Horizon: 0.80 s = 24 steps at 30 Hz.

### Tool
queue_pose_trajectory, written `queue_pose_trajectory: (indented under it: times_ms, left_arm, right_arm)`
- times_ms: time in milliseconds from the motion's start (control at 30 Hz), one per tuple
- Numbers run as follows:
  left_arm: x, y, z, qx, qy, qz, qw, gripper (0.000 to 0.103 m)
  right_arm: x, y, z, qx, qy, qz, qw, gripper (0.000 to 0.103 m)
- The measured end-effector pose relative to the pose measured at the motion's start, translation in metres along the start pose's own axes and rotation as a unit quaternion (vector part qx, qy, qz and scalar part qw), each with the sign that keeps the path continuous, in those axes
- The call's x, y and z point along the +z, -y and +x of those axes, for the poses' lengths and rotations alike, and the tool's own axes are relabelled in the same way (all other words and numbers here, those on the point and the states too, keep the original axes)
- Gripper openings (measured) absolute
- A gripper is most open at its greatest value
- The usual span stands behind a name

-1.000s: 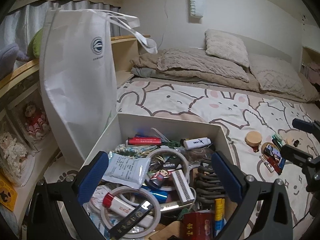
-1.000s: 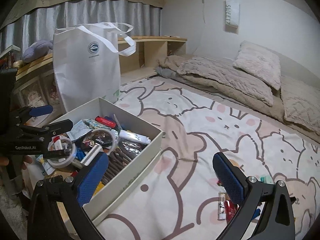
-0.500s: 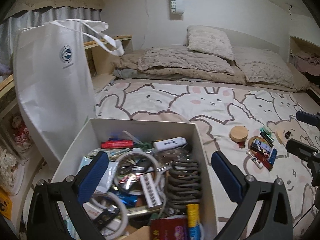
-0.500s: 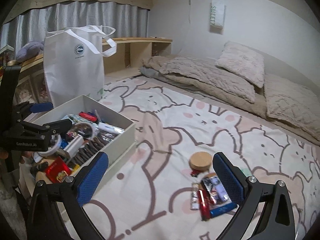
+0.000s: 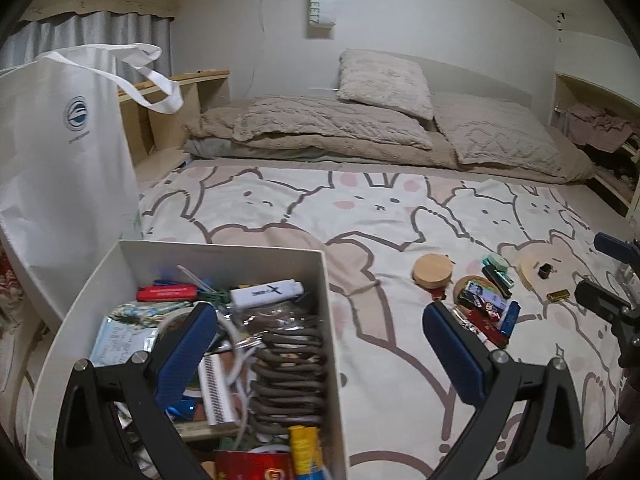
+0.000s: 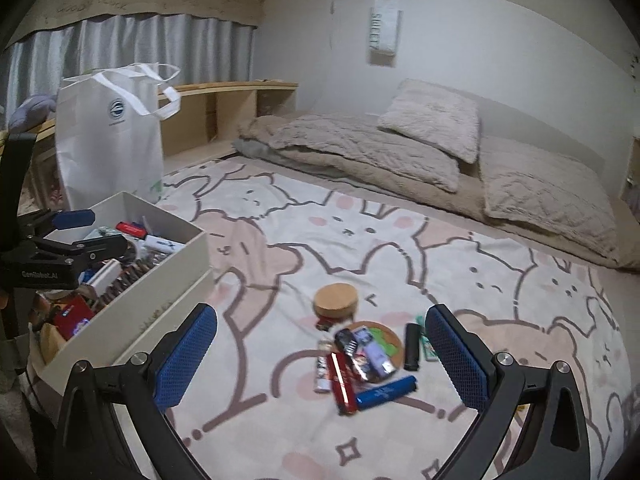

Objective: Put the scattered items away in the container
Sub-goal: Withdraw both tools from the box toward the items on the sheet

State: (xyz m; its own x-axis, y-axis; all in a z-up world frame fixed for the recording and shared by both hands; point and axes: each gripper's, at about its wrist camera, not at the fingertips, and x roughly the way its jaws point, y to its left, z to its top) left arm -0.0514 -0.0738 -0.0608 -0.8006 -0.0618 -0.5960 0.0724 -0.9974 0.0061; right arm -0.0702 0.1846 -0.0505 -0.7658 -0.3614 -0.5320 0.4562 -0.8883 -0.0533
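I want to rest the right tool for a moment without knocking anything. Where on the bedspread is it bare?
Bare bedspread lies between the white box and the wooden lid, and beyond the lid up to the folded blankets. It is crowded just ahead of the right tool, where the small items lie piled.

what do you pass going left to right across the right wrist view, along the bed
left tongs → white box → round wooden lid → red lighter → blue lighter → black lighter
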Motion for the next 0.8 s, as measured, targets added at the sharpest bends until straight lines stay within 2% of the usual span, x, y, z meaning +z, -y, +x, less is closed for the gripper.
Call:
queue_pose_trajectory:
  times_ms: [267,433,800]
  left_arm:
    - [-0.004,0.022,0.009,-0.008,-0.006,0.018,0.9998,0.103]
    - [-0.005,0.034,0.007,0.001,0.003,0.039,0.9993,0.103]
    - [-0.007,0.041,0.006,0.008,0.006,0.046,0.9989,0.103]
  right_arm:
    - [-0.021,0.018,-0.008,-0.032,0.003,0.014,0.999,0.103]
    - [-0.031,0.031,-0.014,-0.058,0.019,0.029,0.998,0.103]
    - [-0.053,0.056,-0.028,-0.072,0.036,0.073,0.994,0.103]
